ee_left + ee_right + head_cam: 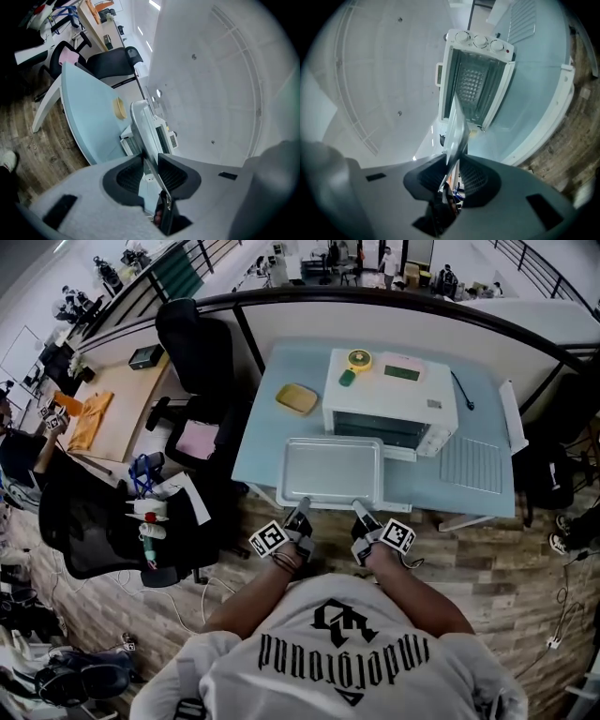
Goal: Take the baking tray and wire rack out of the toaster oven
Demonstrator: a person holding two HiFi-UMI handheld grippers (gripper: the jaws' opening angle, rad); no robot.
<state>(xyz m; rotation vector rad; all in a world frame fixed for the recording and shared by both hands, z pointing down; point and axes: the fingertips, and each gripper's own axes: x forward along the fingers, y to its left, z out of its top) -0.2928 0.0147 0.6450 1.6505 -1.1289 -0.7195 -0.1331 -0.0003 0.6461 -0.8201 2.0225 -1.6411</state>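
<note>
I noted left gripper (303,505) and right gripper (357,507) clenched on the rectangular silver baking tray (330,470), outside the white toaster oven (389,395).

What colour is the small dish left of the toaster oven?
Yellow; the small dish shows best in the head view.

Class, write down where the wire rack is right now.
In the head view, the wire rack lies flat on the blue table, just right of the toaster oven.

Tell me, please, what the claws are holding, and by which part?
The left claw and right claw each clamp the near rim of the flat rectangular silver metal baking tray.
</note>
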